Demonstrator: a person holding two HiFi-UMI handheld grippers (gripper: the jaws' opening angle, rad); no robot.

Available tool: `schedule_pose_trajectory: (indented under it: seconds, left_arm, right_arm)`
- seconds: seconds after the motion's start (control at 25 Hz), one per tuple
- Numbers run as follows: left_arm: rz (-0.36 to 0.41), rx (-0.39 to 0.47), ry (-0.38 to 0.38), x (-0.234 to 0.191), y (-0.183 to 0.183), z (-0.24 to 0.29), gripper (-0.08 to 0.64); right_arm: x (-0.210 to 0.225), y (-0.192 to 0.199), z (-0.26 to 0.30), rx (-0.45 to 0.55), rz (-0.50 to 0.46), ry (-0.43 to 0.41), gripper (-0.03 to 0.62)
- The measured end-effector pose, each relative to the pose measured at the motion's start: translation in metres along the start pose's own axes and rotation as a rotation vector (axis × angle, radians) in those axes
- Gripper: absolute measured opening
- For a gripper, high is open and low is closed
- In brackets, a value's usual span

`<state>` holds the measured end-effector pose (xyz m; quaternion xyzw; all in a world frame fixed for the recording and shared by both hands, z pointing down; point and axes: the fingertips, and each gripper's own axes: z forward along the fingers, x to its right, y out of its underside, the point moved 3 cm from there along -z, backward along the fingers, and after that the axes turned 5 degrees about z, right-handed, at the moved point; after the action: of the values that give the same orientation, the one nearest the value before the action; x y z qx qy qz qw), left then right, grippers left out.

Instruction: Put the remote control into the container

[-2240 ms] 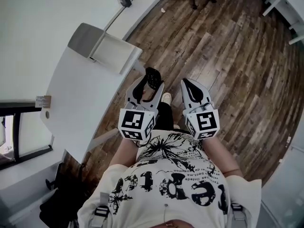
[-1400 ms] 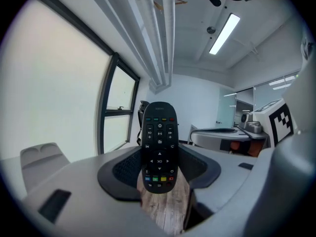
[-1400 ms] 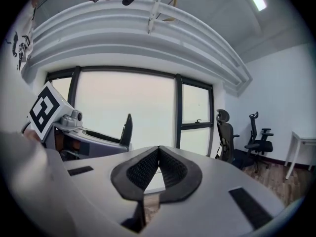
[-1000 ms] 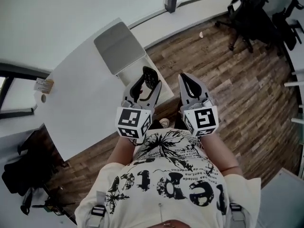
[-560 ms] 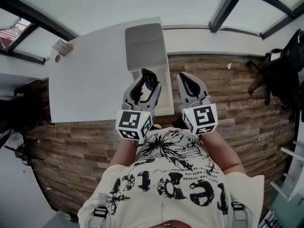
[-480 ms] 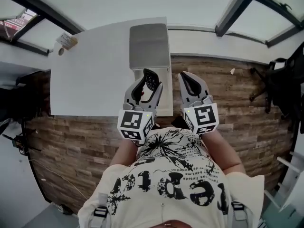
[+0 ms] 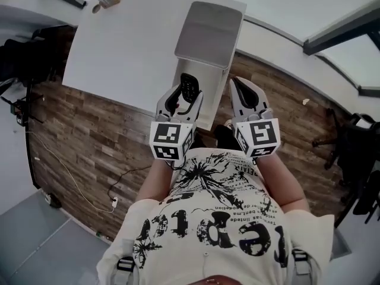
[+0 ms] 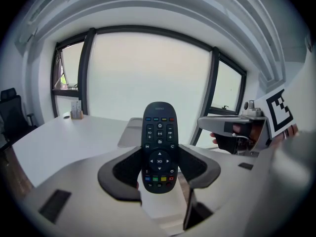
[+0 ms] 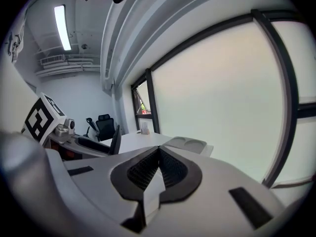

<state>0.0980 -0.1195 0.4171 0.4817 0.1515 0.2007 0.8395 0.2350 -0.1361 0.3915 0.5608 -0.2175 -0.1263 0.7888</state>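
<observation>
wooden floor (image 7: 95,135) lies beneath both grippers. the left gripper (image 7: 187,97) pinches an upright black remote (image 8: 159,147) between its jaws, buttons facing back. the right gripper (image 9: 159,152) has its jaws pressed together, empty. just ahead of the jaws stands the white container (image 7: 212,88), beside a white table (image 7: 130,46).

left tool (image 7: 180,101) clamped on remote control (image 7: 189,86), right tool (image 7: 244,95) beside it, over container (image 7: 212,95) on white table (image 7: 130,46)

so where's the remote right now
The remote is gripped upright in the left hand-held gripper, mid head view, overlapping the white container.
</observation>
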Motion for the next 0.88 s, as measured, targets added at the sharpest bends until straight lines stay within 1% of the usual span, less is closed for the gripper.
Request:
schedule_pose_trajectory:
  seconds: [0.08, 0.2, 0.32, 0.48, 0.72, 0.88]
  left_arm:
    - [-0.014, -0.036, -0.025, -0.001, 0.015, 0.005, 0.238]
    - [-0.052, -0.130, -0.036, -0.001, 0.048, 0.011, 0.238]
    - [-0.068, -0.237, -0.021, -0.004, 0.076, 0.027, 0.238]
    - [-0.050, -0.352, 0.014, -0.001, 0.098, 0.046, 0.238]
    - [-0.029, -0.447, 0.003, -0.006, 0.119, 0.060, 0.238]
    - [0.011, -0.492, 0.039, -0.001, 0.129, 0.074, 0.238]
  right_arm:
    - [0.003, 0.009, 0.003, -0.018, 0.002, -0.011, 0.002]
    - [0.003, 0.029, 0.001, -0.067, 0.016, -0.014, 0.003]
    - [0.001, 0.044, 0.002, -0.106, 0.033, -0.016, 0.003]
    - [-0.001, 0.057, 0.000, -0.131, 0.036, -0.016, 0.002]
    - [0.005, 0.082, 0.002, -0.190, 0.063, -0.005, 0.002]
    - [0.014, 0.084, 0.004, -0.195, 0.060, 0.010, 0.003]
